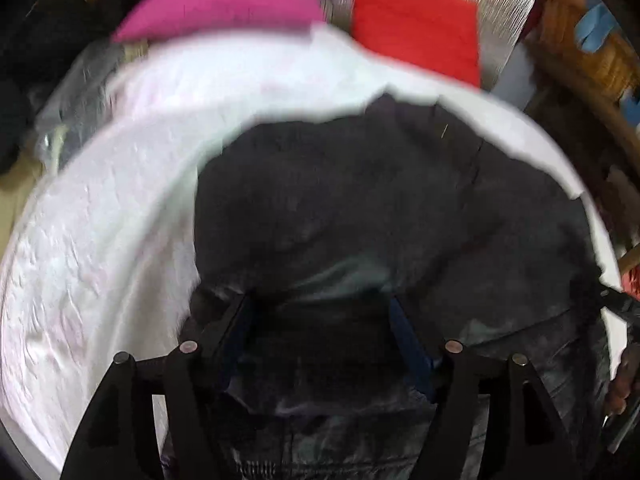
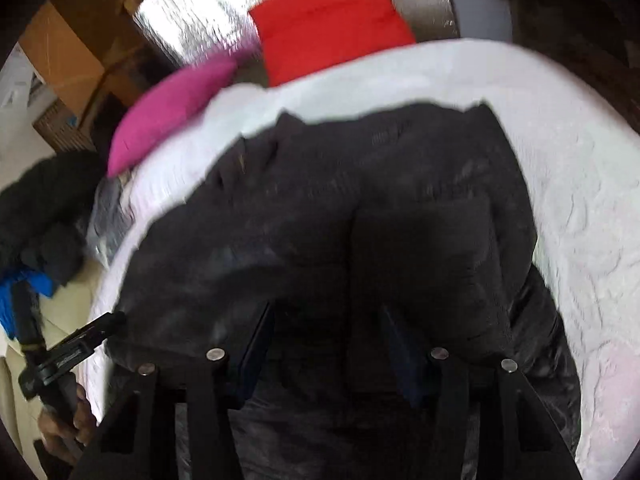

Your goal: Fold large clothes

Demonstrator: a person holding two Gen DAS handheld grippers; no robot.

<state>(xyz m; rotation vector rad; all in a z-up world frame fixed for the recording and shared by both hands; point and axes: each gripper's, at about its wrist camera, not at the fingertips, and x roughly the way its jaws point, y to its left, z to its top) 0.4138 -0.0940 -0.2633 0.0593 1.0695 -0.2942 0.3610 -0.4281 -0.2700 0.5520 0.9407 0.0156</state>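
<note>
A large black jacket (image 1: 360,200) lies spread on a white bed cover (image 1: 100,240). In the left wrist view my left gripper (image 1: 320,304) hangs just above its near part, fingers well apart, open, with dark fabric below and between them. In the right wrist view the same black jacket (image 2: 360,208) fills the middle, and my right gripper (image 2: 328,316) stands open over its near edge. My left gripper (image 2: 100,328) also shows at the left edge of that view, held by a hand (image 2: 72,416). Both views are blurred.
A pink pillow (image 2: 172,112) and a red pillow (image 2: 332,20) lie at the far end against a silvery panel (image 2: 192,12). A cardboard box (image 2: 68,52) and a dark heap of clothes (image 2: 40,216) sit off the bed's left side. White bed cover (image 2: 580,200) shows to the right.
</note>
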